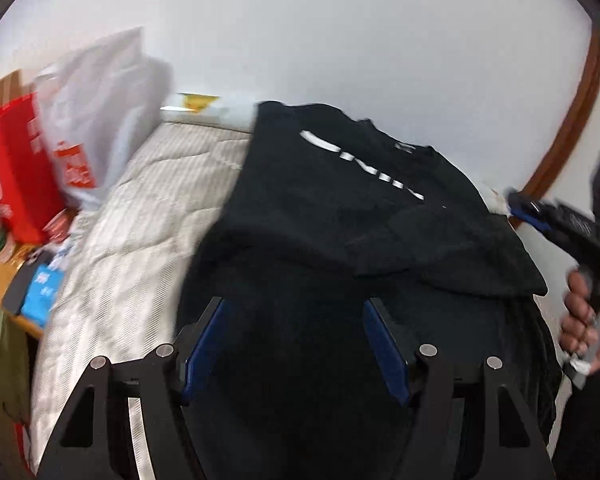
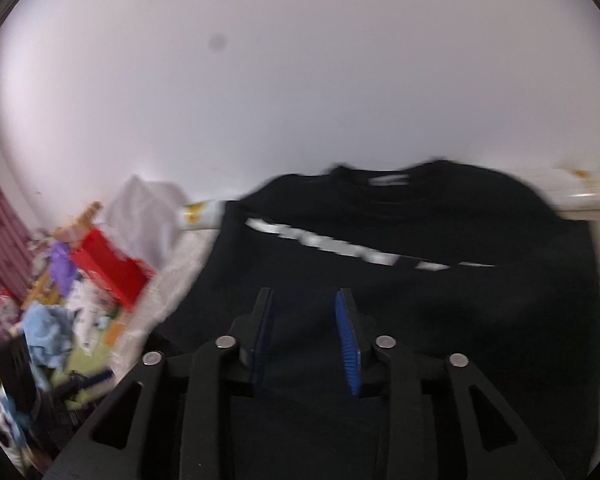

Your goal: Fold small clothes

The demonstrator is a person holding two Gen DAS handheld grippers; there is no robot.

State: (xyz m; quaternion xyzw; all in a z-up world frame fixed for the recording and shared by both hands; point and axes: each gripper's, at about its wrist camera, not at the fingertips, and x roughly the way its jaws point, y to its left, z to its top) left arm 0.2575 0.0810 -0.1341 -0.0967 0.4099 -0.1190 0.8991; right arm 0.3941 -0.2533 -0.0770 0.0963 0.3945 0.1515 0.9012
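White wall behind quilted bed (image 1: 148,216), black shirt (image 1: 320,216) on bed, left gripper (image 1: 294,308) and right gripper (image 2: 305,300) above shirt, jaws apart, empty

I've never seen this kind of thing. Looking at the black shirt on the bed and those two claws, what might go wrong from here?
The black shirt already has one side folded over, and its edge hangs near the side of the bed; a tug might slide it off. Both the left gripper and right gripper are open and empty above dark cloth, so a pinch might catch two layers. The pictures are blurred by motion; a hasty grab could miss.
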